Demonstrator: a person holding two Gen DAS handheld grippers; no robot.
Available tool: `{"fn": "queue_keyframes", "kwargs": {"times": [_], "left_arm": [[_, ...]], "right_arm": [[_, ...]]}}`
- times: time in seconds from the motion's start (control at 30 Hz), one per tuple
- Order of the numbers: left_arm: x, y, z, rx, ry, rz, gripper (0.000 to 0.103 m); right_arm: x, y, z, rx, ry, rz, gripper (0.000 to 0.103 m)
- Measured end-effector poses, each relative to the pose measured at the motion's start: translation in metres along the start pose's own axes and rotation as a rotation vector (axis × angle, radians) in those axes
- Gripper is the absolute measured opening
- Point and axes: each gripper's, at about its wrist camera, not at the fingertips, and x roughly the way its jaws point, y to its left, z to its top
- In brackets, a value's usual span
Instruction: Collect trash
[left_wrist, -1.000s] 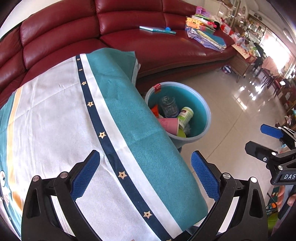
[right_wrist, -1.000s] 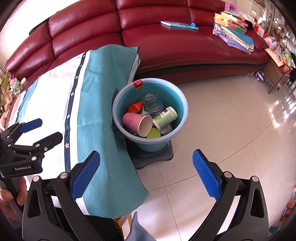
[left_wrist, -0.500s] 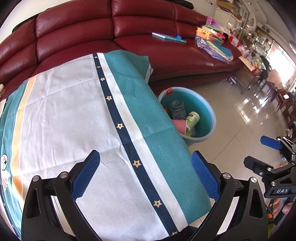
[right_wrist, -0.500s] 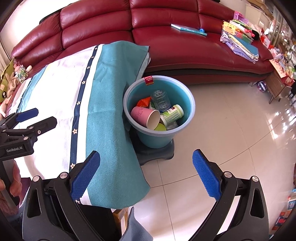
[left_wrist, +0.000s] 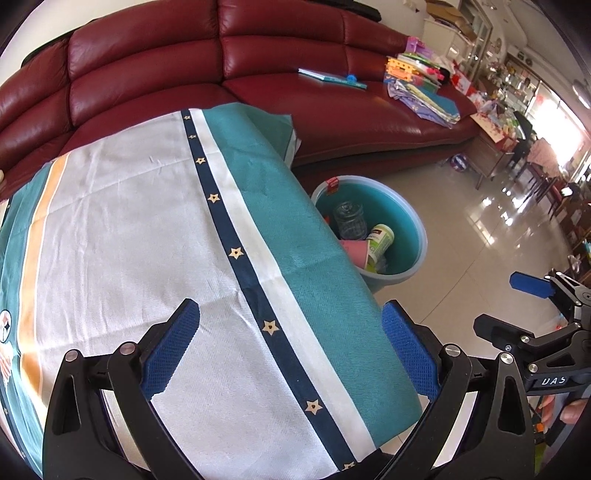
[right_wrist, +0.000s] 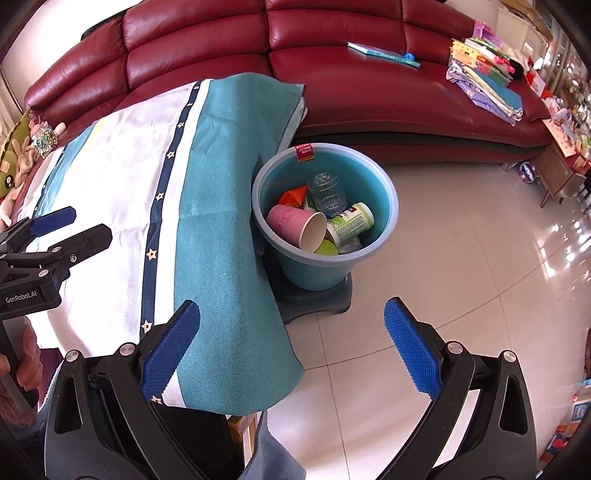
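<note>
A blue trash bucket (right_wrist: 388, 206) stands on a dark base on the floor beside the table; it also shows in the left wrist view (left_wrist: 413, 236). Inside lie a pink paper cup (right_wrist: 291, 225), a clear plastic bottle (right_wrist: 328, 194), a white-and-green container (right_wrist: 351, 221), an orange wrapper (right_wrist: 291, 194) and a green lid (right_wrist: 327, 248). My left gripper (left_wrist: 291, 354) is open and empty above the tablecloth (left_wrist: 147, 229). My right gripper (right_wrist: 291, 350) is open and empty over the table's edge and floor, short of the bucket.
A teal, white and navy star-striped cloth (right_wrist: 207, 177) covers the table and hangs over its edge. A red leather sofa (right_wrist: 369, 92) with a book and stacked fabrics stands behind. Tiled floor (right_wrist: 461, 295) lies to the right. Soft toys (right_wrist: 22, 155) sit far left.
Both grippers have drawn back and up from the bucket, so it looks smaller and farther. More of the tablecloth and sofa is in view. Both stay open and empty.
</note>
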Motion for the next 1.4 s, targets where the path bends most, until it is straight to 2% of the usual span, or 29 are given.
{"fn": "queue_keyframes", "kwargs": {"times": [1.4], "left_arm": [[0.013,-0.004,-0.006,0.004,0.05,0.052,0.099]], "right_arm": [[0.018,-0.005,0.001,0.028,0.038,-0.002,0.096]]}}
